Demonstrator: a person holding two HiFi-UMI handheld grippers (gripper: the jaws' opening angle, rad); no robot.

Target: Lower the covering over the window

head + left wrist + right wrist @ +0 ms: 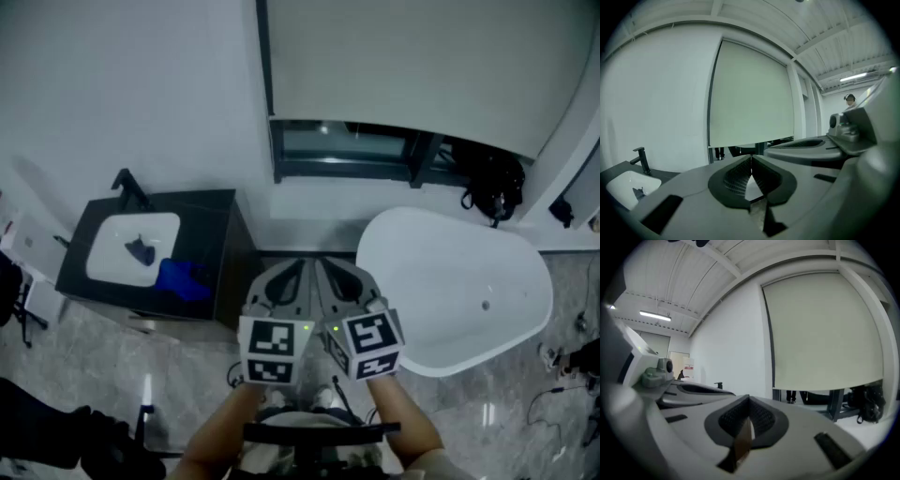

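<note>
Side by side, left gripper (307,265) and right gripper (322,265) (fingers (736,178) pressed together, empty) face the blind (412,66), well apart.

White bathtub (450,281) at right, standing just beside a dark vanity (206,220) at left, which carries a white basin (105,255) with a black faucet (129,187) at its rear edge. A blue cloth (185,278) lies at the basin's front corner, and a small dark object (141,251) lies inside the basin. Black bag (492,187) behind the tub's far end; grey marbled floor (84,361).

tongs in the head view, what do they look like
Both the left tongs and right tongs have pale grey wedge-shaped shells with dark ribbed pads inside. Each carries a white cube with black square markers and a small green light.
</note>
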